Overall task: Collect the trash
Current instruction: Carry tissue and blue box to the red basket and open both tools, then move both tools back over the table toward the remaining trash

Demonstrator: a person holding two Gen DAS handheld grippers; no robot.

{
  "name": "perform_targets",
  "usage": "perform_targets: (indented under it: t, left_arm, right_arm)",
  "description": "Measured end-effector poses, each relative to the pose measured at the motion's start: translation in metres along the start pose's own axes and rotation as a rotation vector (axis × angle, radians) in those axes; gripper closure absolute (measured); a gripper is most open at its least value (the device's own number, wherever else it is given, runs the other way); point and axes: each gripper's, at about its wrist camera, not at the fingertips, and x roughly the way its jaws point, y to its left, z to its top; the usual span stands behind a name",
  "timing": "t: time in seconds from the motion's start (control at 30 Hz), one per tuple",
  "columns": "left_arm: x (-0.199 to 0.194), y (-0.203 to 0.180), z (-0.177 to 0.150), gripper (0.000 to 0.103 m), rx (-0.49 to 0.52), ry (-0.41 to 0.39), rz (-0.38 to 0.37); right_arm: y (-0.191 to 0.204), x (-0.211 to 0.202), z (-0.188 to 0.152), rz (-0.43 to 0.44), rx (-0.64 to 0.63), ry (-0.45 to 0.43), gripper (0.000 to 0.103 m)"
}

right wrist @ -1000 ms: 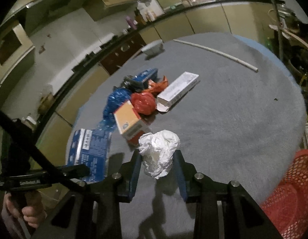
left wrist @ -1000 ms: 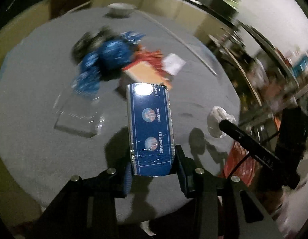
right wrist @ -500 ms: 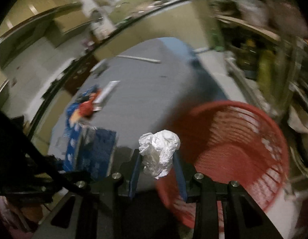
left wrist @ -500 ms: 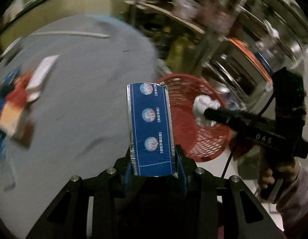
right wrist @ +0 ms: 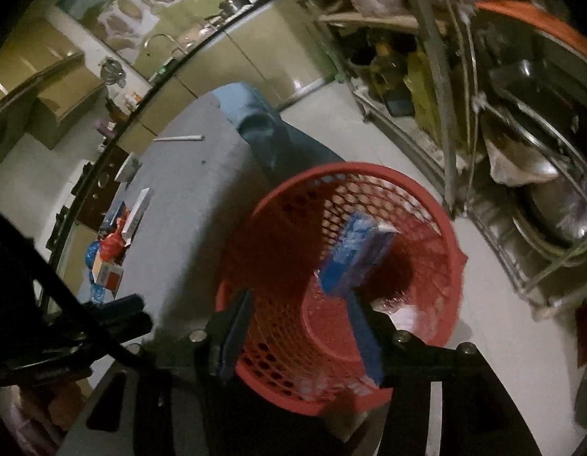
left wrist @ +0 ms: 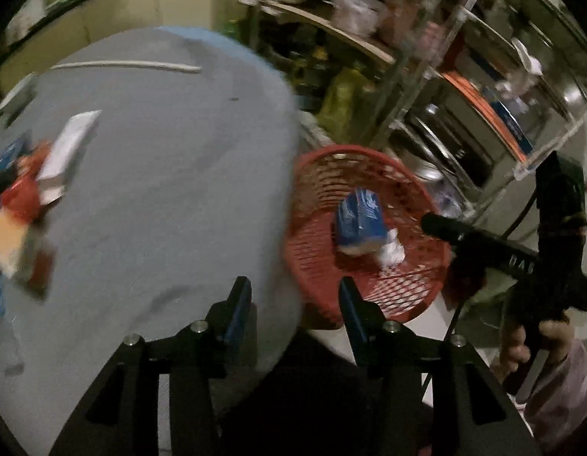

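A red mesh basket [left wrist: 316, 174] stands on the floor beside the round grey table [left wrist: 160, 190]. A blue box [left wrist: 358, 216] and a crumpled white paper ball [left wrist: 390, 252] lie inside it. My left gripper [left wrist: 295, 300] is open and empty at the table's edge, next to the basket. My right gripper [right wrist: 299, 313] is open and empty just above the basket [right wrist: 441, 228], with the blue box [right wrist: 354, 254] below it. More trash sits on the table: a white box [left wrist: 65, 148], a red bag [left wrist: 20, 197] and an orange box [left wrist: 8, 243].
A white stick [left wrist: 126, 64] lies at the table's far side. Metal shelves with pots [left wrist: 464, 144] stand right behind the basket. Kitchen cabinets [right wrist: 255, 60] run along the far wall. The other gripper's handle and hand [left wrist: 551, 266] are at the right.
Both grippers swung from the table to the basket and opened. The blue box left my left gripper and the paper ball left my right gripper; both now lie in the basket.
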Motion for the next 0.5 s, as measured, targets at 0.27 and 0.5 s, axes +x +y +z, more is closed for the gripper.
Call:
perform_targets:
  t: [0.27,0.5]
  left_arm:
    - [-0.081,0.098,-0.062,0.05,-0.212,-0.12,0.116]
    - [-0.127,0.192,-0.124,0.044,-0.476,-0.182,0.269]
  right_arm:
    - [0.098,0.035,0.004,0.122,-0.189,0.036,0.047]
    - [0.21,0.069,-0.001,0.262,-0.417,0.1,0.047]
